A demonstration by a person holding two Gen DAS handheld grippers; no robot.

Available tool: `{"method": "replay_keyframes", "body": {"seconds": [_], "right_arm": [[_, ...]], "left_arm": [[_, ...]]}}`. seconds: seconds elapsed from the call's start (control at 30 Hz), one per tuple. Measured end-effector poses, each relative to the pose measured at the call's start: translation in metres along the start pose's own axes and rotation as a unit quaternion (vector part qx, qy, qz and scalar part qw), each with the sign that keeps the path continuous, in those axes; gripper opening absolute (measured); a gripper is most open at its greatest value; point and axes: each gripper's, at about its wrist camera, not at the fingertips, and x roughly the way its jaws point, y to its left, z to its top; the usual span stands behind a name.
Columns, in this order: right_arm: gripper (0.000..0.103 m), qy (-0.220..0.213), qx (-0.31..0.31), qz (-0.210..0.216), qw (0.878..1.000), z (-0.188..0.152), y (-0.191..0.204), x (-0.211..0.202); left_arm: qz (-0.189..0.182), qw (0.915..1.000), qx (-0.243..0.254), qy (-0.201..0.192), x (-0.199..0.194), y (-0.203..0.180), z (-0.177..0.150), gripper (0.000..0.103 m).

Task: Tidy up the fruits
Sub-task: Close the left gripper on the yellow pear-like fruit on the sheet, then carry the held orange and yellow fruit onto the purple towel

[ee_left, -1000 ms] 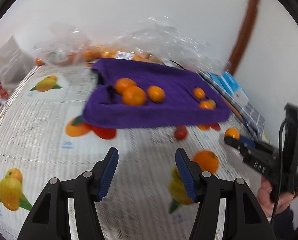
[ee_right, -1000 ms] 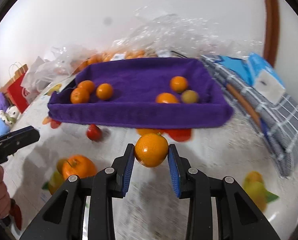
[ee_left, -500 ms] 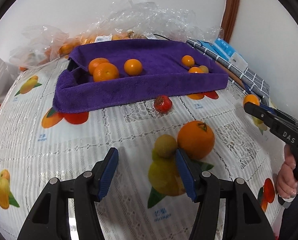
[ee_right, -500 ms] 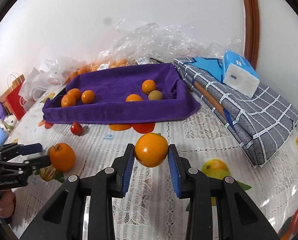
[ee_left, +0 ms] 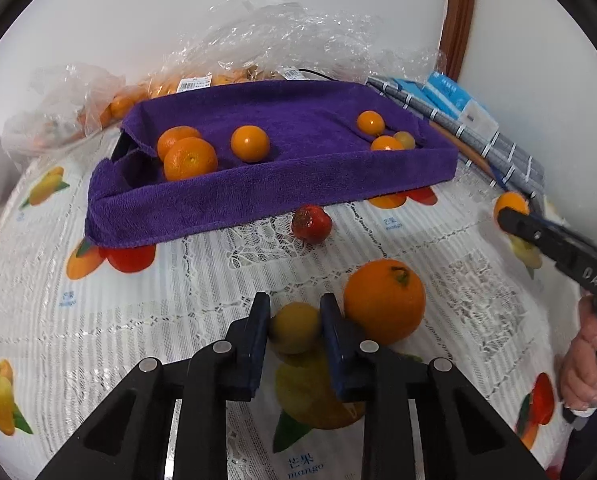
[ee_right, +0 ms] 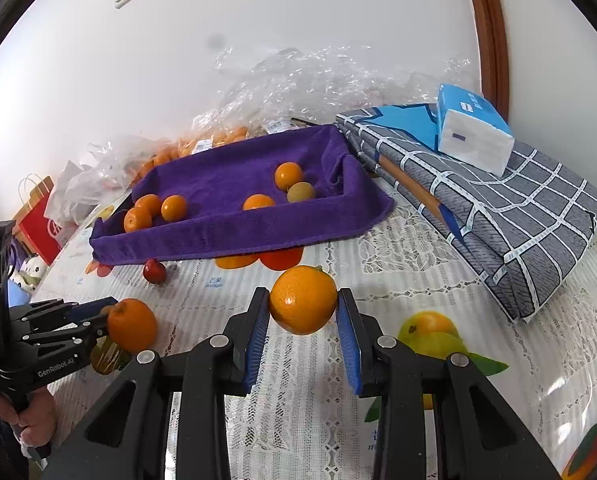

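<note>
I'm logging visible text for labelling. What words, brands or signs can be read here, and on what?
"mango": white fruit-print tablecloth, under Chinese characters.
"DAS": black right gripper.
"GenRobot.AI": black left gripper.
White price stickers on clear plastic fruit bags: too small.
Blue tissue pack: print illegible.

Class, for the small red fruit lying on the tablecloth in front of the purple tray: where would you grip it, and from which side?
Grip the small red fruit across its round middle, coming from above on its near side: the purple tray crowds it behind, while the tablecloth in front lies open.

the left gripper has just been closed, jaws pinched. the right gripper is clamped, tilted downward.
</note>
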Motion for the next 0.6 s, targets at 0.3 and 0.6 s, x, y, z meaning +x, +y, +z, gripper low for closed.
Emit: {"method": "replay_keyframes", "body": {"seconds": [0.3,0.6], "right_arm": [[0.034,0.0,0.003,-0.003,1.0,0.0,-0.001,0.0],[0.034,-0.008,0.011,-0.012,1.0,0.0,-0.005,-0.004]], "left_arm": [[-0.06,0.9933,-0.092,-0.035,-0.01,0.037,-0.002,0.025],[-0.057,0.9889,-0.125,-0.057,-0.017,0.05,-0.004,0.025]]}}
